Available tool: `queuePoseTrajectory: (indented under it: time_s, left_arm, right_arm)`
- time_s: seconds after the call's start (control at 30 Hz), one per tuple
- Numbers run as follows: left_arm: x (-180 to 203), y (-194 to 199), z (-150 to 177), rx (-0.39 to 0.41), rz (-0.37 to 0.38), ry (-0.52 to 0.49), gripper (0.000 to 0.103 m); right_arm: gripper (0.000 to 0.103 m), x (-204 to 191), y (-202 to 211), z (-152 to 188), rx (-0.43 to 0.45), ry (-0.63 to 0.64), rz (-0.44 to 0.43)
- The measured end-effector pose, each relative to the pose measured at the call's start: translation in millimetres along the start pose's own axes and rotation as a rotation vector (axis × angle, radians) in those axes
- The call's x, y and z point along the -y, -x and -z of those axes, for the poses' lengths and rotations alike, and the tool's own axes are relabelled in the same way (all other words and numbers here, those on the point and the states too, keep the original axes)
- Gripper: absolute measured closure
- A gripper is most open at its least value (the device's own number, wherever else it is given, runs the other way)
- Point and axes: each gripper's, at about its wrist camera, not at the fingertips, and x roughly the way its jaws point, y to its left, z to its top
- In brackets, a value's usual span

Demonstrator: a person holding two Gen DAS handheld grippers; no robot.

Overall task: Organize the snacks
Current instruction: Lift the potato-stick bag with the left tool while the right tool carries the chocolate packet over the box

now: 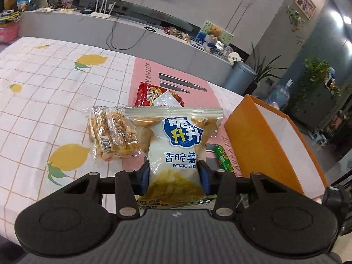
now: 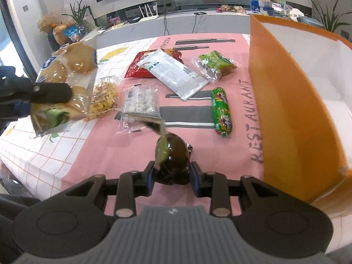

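Observation:
My left gripper (image 1: 173,176) is shut on a white potato stick bag (image 1: 178,147) and holds it above the table; the bag also shows at the left of the right wrist view (image 2: 66,83). My right gripper (image 2: 170,176) is shut on a dark green egg-shaped snack pack (image 2: 173,160) above the pink mat. An open orange box (image 2: 292,101) stands to the right, also in the left wrist view (image 1: 259,140). On the mat lie a green sausage (image 2: 221,112), a silver pack (image 2: 173,73) on a red bag (image 2: 134,68), a green candy bag (image 2: 216,63) and a clear pack of white sweets (image 2: 140,101).
A yellow cracker pack (image 1: 112,134) lies on the lemon-print cloth (image 1: 44,83), beside the pink mat (image 2: 123,149). A grey counter (image 1: 123,30) with a router and cables runs behind the table. Plants and a bin stand at the far right.

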Motion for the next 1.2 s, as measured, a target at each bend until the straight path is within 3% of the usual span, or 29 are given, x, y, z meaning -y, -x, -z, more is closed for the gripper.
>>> queuePoseTrajectory:
  time_s: [0.33,0.53,0.57,0.83,1.03,1.2]
  left_arm:
    - [-16,0,4,-0.017,0.006,0.034,0.053]
    - [-17,-1,7,-0.024,-0.003,0.039,0.053]
    - [-17,0,7,-0.026,-0.003,0.039,0.053]
    - [-17,4,6,-0.003,0.008,0.034,0.053]
    - [-14,9,7,0.016,0.019,0.02,0.053]
    - [-8,16,5,0.033,0.04,0.015,0.053]
  right_arm:
    - [0.062,-5,-15,-5,0.112,0.049,0.044]
    - [0.069,-11,-16,-4,0.18,0.114,0.078]
    - [0.077,-11,-15,-4,0.193,0.119,0.078]
    - [0.078,-16,-10,-5,0.221,0.135,0.081]
    - [0.078,-15,10,-12,0.279,0.1,0.061]
    - [0.078,-6,54,-26,0.379,0.048,0.007]
